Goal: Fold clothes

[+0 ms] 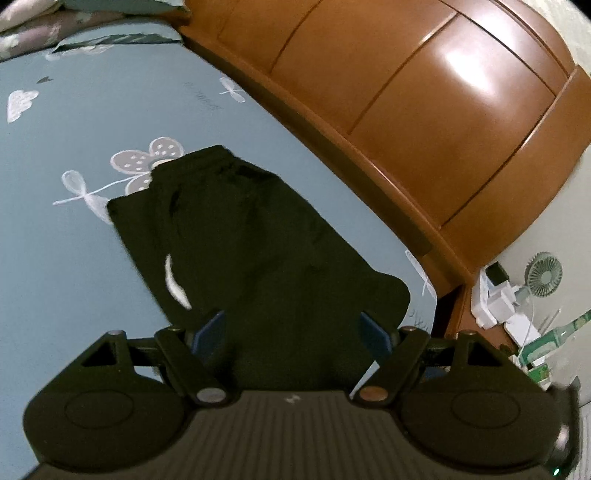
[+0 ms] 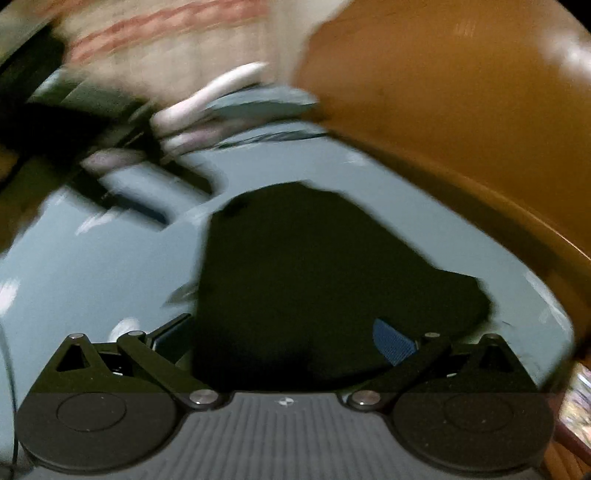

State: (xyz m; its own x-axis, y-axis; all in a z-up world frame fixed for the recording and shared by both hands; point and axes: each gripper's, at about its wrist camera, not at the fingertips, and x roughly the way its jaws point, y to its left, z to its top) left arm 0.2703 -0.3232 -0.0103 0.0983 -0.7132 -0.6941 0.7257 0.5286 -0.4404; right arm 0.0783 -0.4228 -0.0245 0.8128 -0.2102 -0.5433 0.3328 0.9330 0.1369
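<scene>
A black garment [image 1: 258,236], folded into a long shape with a small white mark, lies on the blue-grey bed sheet [image 1: 74,258]. My left gripper [image 1: 293,328] is open, its blue pads wide apart, just above the garment's near end. In the blurred right wrist view the same black garment [image 2: 314,266] lies on the sheet [image 2: 92,266]. My right gripper [image 2: 280,332] is open over its near end; one blue pad [image 2: 391,341] shows, and the other finger is dark and hard to make out.
A brown wooden headboard [image 1: 424,110] runs along the bed's far right side. Pillows and bedding [image 1: 55,33] lie at the far end. A bedside table [image 1: 513,317] with a small fan and white boxes stands at the right.
</scene>
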